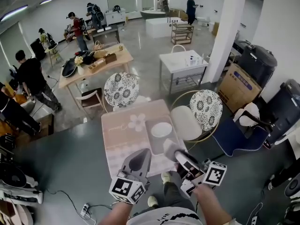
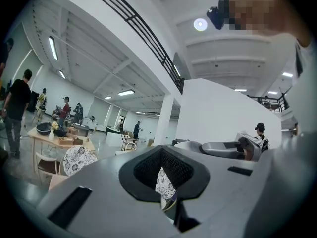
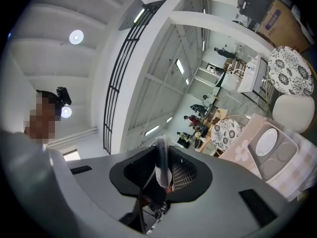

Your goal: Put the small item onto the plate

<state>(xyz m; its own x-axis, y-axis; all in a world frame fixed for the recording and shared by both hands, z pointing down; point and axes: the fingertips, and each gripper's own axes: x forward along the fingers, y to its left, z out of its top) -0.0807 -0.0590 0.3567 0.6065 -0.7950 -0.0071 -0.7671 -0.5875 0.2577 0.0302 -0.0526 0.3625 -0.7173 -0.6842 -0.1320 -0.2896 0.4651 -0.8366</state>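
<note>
Near, bottom centre: L tongs (image 1: pixel 139 157) slightly parted, nothing btwn | R tongs (image 1: pixel 169 147) just right of them, clenched on small item (image 3: pixel 161 163), whitish, thin | both over near part of counter (image 1: pixel 119 135) | farther: grey tray (image 1: pixel 151 142) w/ white plate (image 1: pixel 161 129), apart from item | beyond: floral chair (image 1: pixel 121 89)

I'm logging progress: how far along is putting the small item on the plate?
Done: the small item, thin and whitish, is gripped in the right tool. In hand: it hangs above the table's near edge, short of the plate. Left: bring it over that empty white plate on the grey tray and release.
</note>
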